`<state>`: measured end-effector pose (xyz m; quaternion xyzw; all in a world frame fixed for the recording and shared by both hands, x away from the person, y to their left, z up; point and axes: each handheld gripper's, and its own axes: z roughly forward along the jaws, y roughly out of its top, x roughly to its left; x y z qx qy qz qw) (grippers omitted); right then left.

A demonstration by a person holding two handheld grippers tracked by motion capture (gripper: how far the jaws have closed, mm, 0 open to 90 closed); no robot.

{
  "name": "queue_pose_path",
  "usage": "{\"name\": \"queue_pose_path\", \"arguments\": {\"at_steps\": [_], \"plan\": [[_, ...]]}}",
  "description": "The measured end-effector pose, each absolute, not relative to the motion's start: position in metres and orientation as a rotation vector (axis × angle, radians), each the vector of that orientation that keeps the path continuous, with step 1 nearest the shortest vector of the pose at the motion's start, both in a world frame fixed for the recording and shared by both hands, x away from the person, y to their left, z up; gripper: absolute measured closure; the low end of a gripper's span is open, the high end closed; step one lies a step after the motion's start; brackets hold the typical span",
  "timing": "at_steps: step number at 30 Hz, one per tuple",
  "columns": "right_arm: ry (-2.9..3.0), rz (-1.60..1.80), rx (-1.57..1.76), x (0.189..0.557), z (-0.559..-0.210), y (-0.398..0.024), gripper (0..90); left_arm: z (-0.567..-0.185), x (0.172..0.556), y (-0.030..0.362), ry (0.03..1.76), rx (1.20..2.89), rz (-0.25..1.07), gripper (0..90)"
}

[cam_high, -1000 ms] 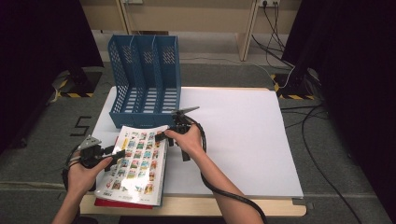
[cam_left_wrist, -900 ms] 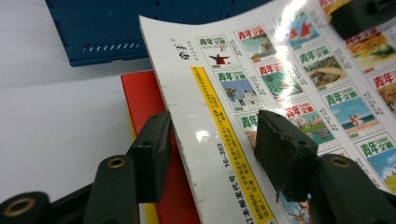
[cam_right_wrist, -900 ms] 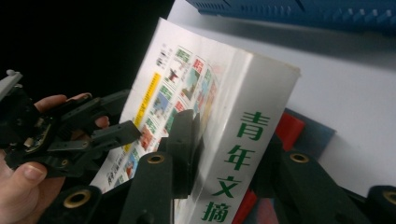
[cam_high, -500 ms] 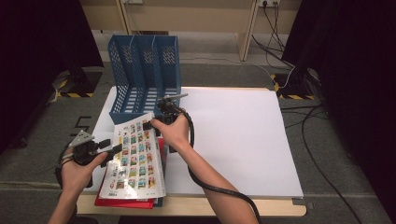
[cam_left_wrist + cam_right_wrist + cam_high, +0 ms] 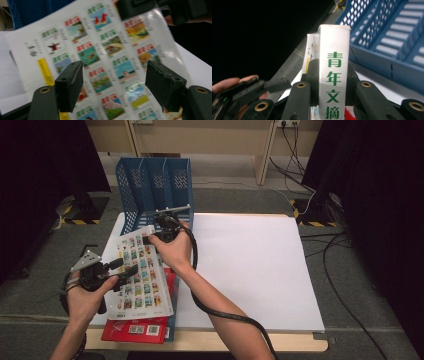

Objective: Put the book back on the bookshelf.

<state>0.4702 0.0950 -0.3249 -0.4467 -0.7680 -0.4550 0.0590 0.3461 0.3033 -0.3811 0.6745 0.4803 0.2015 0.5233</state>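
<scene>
My right gripper (image 5: 150,239) pinches the white-spined magazine with the grid of small colour pictures on its cover (image 5: 140,270) at its far end, the jaws pressed on either side of the spine, which bears green characters and stands straight up between the pads in the right gripper view (image 5: 334,72). The magazine's far end is lifted, its near end low over the table's front edge; its long axis runs from me toward the blue plastic mesh file rack with three slots (image 5: 152,187), tilted a little to the left. My left gripper (image 5: 125,268) sits at the magazine's left edge, its jaws spread wide and just opened further; in the left gripper view the cover (image 5: 110,57) fills the gap beyond the pads, which press on nothing.

Under the magazine's near end lies a red-covered book (image 5: 135,330), flat at the table's front-left corner, poking out past the magazine toward me.

The file rack lies on its back at the far-left corner, its slots opening upward, just beyond the magazine's raised end. What shows of the slots looks bare; I cannot see their far ends.

The white sheet covering the tabletop (image 5: 250,270) stretches to my right, with broad room there. The wooden front edge (image 5: 225,341) runs below it; dark curtains flank both sides.
</scene>
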Motion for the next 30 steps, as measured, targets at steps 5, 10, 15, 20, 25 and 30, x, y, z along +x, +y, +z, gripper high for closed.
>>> {"name": "queue_pose_path", "arguments": {"at_steps": [5, 10, 15, 20, 25, 30], "plan": [[-2.343, -1.414, -1.343, 0.471, -0.317, 0.104, 74.2, -0.375, 0.345, 0.294, 1.143, 1.623, 0.493, 29.7], [-2.365, -1.459, -1.347, 0.471, -0.310, 0.116, 74.1, -0.369, 0.345, 0.281, 1.138, 1.618, 0.507, 28.7], [-2.378, -1.479, -1.364, 0.472, -0.308, 0.122, 74.2, -0.366, 0.348, 0.271, 1.127, 1.645, 0.509, 28.8], [-2.393, -1.471, -1.365, 0.472, -0.308, 0.125, 74.1, -0.364, 0.351, 0.265, 1.134, 1.651, 0.534, 28.8], [-2.414, -1.480, -1.357, 0.469, -0.305, 0.130, 74.1, -0.365, 0.358, 0.260, 1.154, 1.652, 0.558, 27.4], [-2.441, -1.519, -1.324, 0.462, -0.299, 0.133, 74.0, -0.365, 0.358, 0.261, 1.157, 1.634, 0.589, 25.3]]}}
